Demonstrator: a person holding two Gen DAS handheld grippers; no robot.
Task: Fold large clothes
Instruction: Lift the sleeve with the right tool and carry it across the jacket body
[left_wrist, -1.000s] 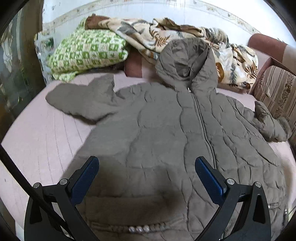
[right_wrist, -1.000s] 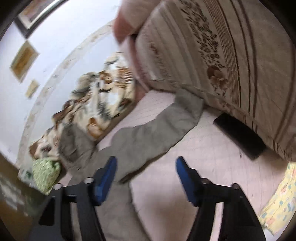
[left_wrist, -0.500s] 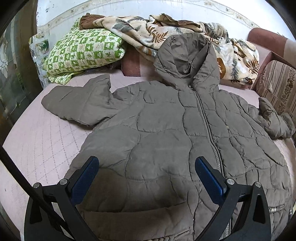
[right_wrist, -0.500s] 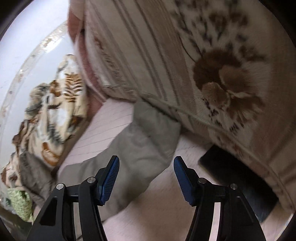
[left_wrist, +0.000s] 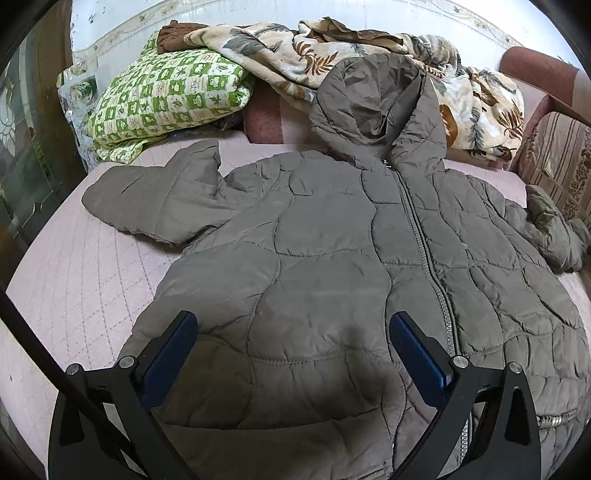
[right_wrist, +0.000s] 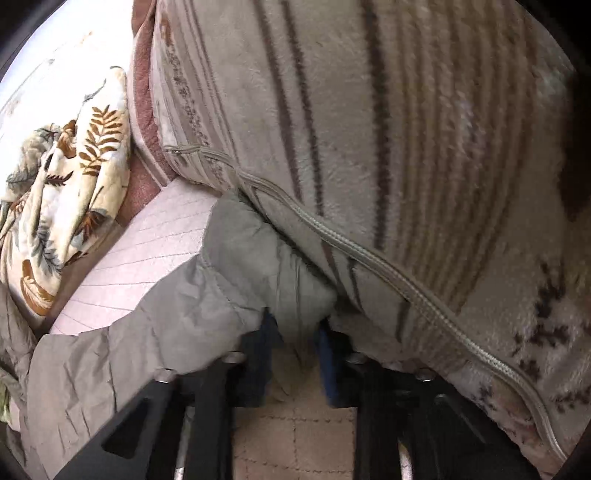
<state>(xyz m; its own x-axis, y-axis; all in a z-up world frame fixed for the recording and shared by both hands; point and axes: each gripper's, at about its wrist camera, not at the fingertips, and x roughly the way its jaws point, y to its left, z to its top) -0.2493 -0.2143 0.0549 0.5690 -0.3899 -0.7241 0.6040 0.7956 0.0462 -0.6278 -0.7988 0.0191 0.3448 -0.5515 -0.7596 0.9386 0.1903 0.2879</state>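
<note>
Grey puffer jacket (left_wrist: 332, 266) lies flat on pink bed (left_wrist: 74, 280), left gripper (left_wrist: 291, 354) spread empty above hem, right gripper (right_wrist: 295, 343) closing on sleeve cuff (right_wrist: 291, 295) by striped cushion (right_wrist: 424, 147); slick cuff may slip out when pulled.

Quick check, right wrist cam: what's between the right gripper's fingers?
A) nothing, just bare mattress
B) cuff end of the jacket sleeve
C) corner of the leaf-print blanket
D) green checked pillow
B. In the right wrist view the right gripper is closing with the grey jacket sleeve cuff bunched between its blue pads, beside the striped cushion; the leaf-print blanket lies far off to the left.
</note>
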